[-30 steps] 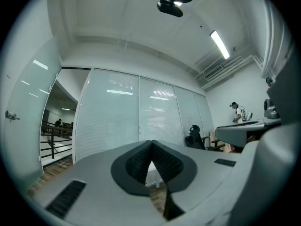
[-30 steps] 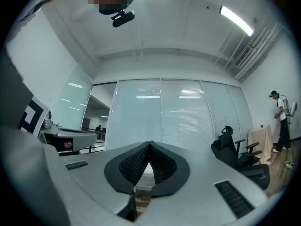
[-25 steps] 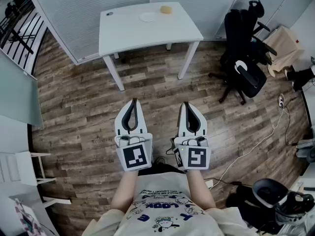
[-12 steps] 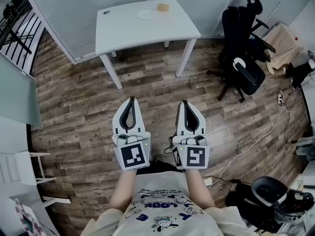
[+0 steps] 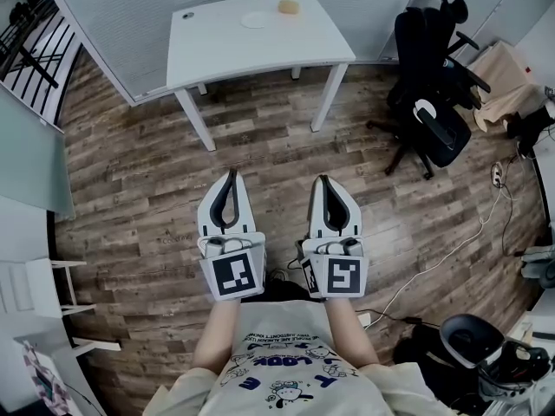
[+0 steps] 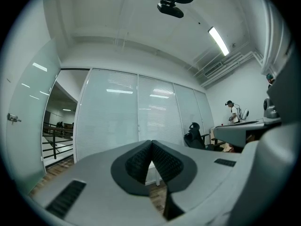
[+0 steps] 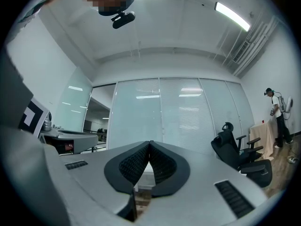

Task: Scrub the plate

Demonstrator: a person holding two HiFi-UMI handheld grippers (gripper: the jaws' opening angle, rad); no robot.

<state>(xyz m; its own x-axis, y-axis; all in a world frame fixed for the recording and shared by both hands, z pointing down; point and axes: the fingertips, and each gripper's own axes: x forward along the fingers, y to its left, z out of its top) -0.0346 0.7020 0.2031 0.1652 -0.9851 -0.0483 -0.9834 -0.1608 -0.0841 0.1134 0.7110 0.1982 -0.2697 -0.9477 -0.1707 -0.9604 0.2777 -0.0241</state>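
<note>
A small white plate lies on a white table at the far top of the head view, with a yellow sponge just right of it. My left gripper and right gripper are held side by side over the wood floor, well short of the table. Both point toward it with tips touching, shut and holding nothing. In the left gripper view the left gripper shows its pads meeting; in the right gripper view the right gripper does the same. Plate and sponge are hidden in both gripper views.
A black office chair stands right of the table. A white cable trails across the floor at right. Glass partition walls rise behind the table, and a railing runs at upper left. A person stands far right.
The table, plate and sponge have slid slightly up and left in the head view. Both grippers keep their pose, shut and side by side.
</note>
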